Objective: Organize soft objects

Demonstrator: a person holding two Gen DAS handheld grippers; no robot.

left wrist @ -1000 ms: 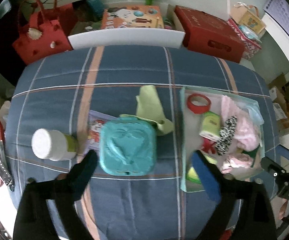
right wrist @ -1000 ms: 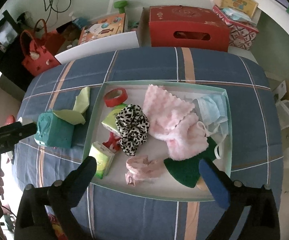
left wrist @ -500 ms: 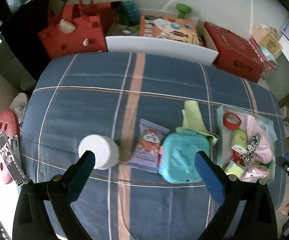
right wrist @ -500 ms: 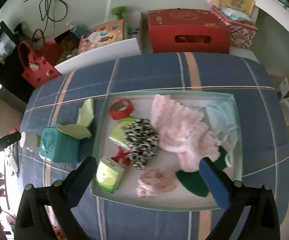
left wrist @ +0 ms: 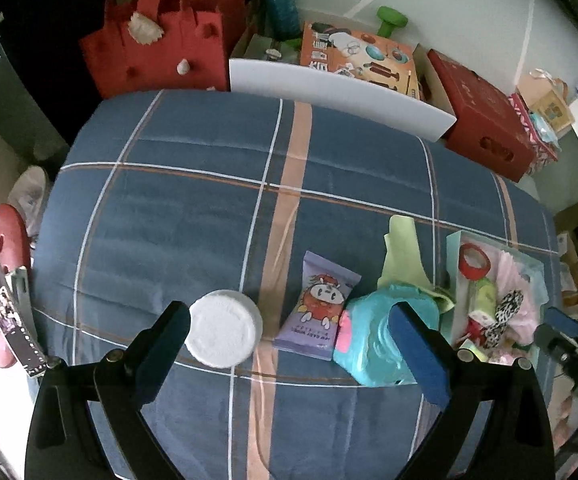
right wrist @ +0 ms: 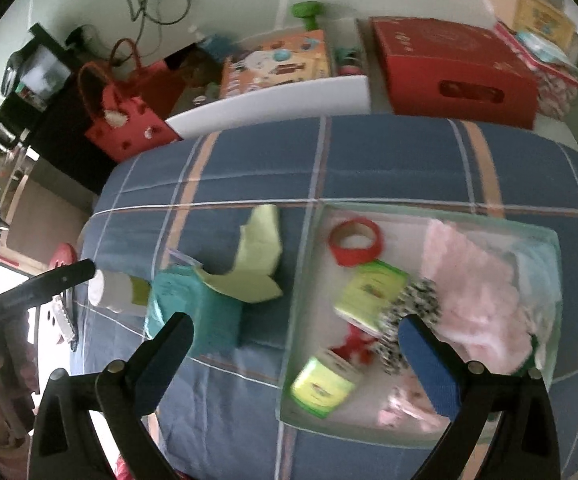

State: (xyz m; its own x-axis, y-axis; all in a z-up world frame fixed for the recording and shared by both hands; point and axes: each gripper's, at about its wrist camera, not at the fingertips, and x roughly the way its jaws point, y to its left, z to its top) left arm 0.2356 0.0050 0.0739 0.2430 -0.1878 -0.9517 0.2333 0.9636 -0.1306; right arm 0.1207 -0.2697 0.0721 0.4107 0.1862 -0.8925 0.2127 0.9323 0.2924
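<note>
Left cam has swung left and pulled back vs a sec ago: the teal box used to sit dead centre btw the fingers, now it's off to the right and the white-capped bottle [left wrist: 223, 334] + purple snack packet [left wrist: 316, 306] are in front. Right cam has shifted left too and is blurry.

Left hand-held gripper [left wrist: 289, 356] is spread wide, nothing in it, hovering above the desk [left wrist: 193, 216] w/ the bottle just inside its left finger. Right hand-held gripper [right wrist: 297, 360] also spread and empty, over the near-left corner of the tray [right wrist: 441, 210].

Near to far: bottle, packet, then teal box [left wrist: 373, 340] touching the packet's edge, w/ a pale green cloth [left wrist: 403, 252] draped on its far side. That cloth looks like the soft thing not yet sorted, imo. Tray holds the rest: pink fluffy cloth [right wrist: 477, 292], leopard scrunchie [right wrist: 413, 312], tissue packs [right wrist: 323, 386], red tape roll [right wrist: 355, 240].

Risk: cloth is partly on the box, so a grab there could drag or tip the box, or pinch only a flap so it slips out. Bottle's upright and near the finger, easy to knock over.

Beyond the desk edge: white board, red bag [left wrist: 157, 46], red carton [left wrist: 481, 116], not in the way
</note>
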